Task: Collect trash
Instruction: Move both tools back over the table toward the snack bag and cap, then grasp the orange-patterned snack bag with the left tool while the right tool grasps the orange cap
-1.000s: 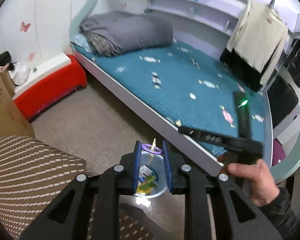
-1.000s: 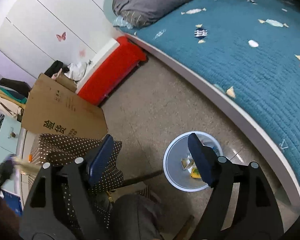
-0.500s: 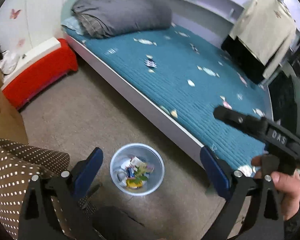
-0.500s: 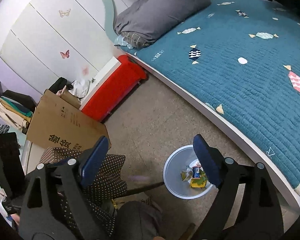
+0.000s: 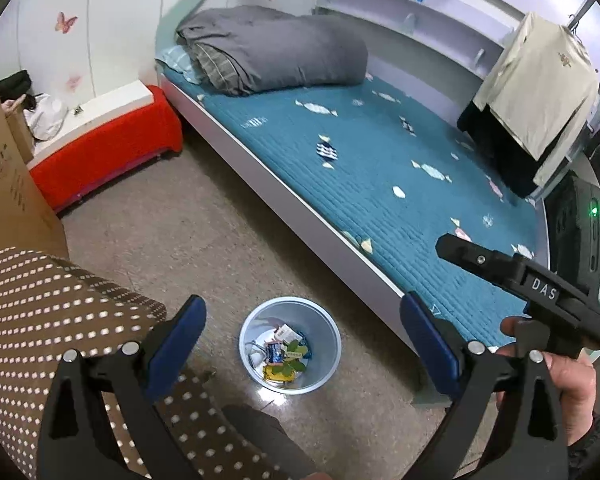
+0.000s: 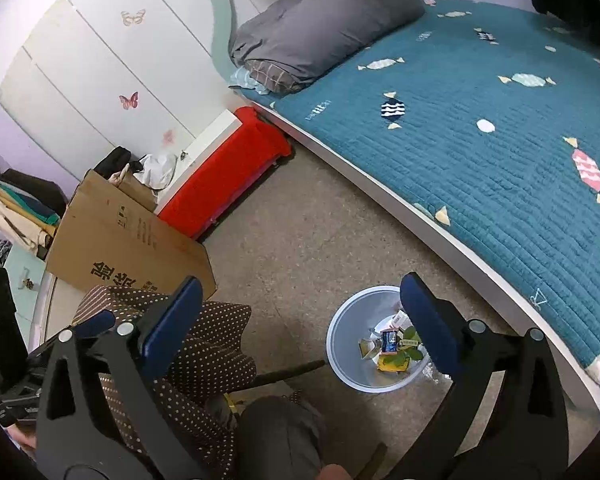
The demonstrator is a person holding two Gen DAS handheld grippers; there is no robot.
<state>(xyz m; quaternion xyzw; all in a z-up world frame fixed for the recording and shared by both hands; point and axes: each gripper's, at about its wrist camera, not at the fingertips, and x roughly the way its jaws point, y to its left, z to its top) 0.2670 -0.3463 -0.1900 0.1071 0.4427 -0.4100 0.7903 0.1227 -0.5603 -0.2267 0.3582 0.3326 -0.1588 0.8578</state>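
Hovering spread and empty, the left claw (image 5: pixel 302 342) frames the trash bin (image 5: pixel 290 346) at lower centre; the right claw (image 6: pixel 300 322), just opened, has it lower right.

Small bedroom in a home.
Marked by a bed (image 5: pixel 380 168) with a teal candy-print quilt and a folded grey duvet (image 5: pixel 276 48), butterfly stickers (image 6: pixel 129 100) on white wardrobe doors, clothes hanging on a rack (image 5: pixel 536 80), a cardboard box (image 6: pixel 128 248) and a wastebasket (image 5: pixel 290 344) on the floor.

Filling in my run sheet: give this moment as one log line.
left tool: open, empty | right tool: open, empty | pale blue round plastic bin: on floor beside bed, holds wrappers
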